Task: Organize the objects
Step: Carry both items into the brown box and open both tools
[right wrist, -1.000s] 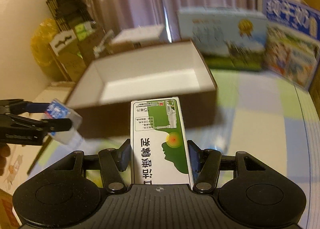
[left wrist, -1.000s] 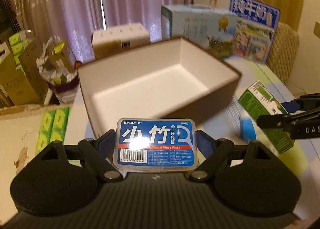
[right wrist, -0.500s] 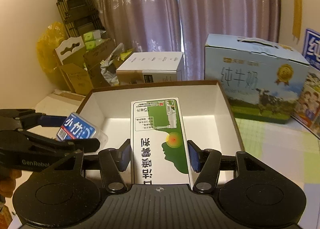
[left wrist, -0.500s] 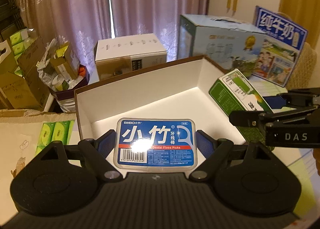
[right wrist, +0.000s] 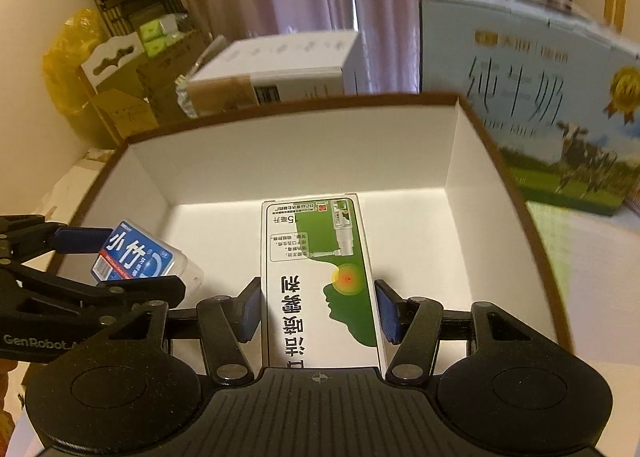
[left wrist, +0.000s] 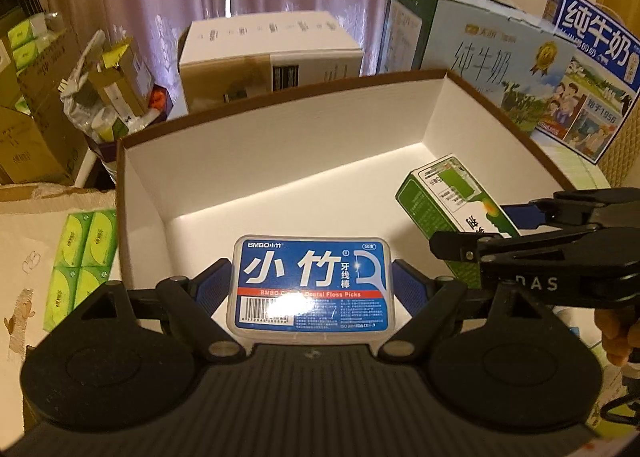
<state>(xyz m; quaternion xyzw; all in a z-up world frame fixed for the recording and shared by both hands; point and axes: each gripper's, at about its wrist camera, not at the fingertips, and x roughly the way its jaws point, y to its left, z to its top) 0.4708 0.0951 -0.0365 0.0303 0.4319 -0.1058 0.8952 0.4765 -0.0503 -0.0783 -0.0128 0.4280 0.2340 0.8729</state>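
Holding a blue dental floss pick case (left wrist: pixel 311 289) clamped in my left gripper (left wrist: pixel 312 289) and a green-and-white medicine carton (right wrist: pixel 320 281) clamped in my right gripper (right wrist: pixel 318 309), I have both poised over the open white-lined storage box (right wrist: pixel 504 173), side by side. Letting go from this height could tumble either item, and my two tools could knock together. Milk cartons (left wrist: pixel 496 57) and a white carton (left wrist: pixel 272 53) crowd behind the far wall, but nothing blocks the bare floor.

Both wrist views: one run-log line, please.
left gripper: shut on blue dental floss pick case | right gripper: shut on green-white carton | both over empty white-lined brown box
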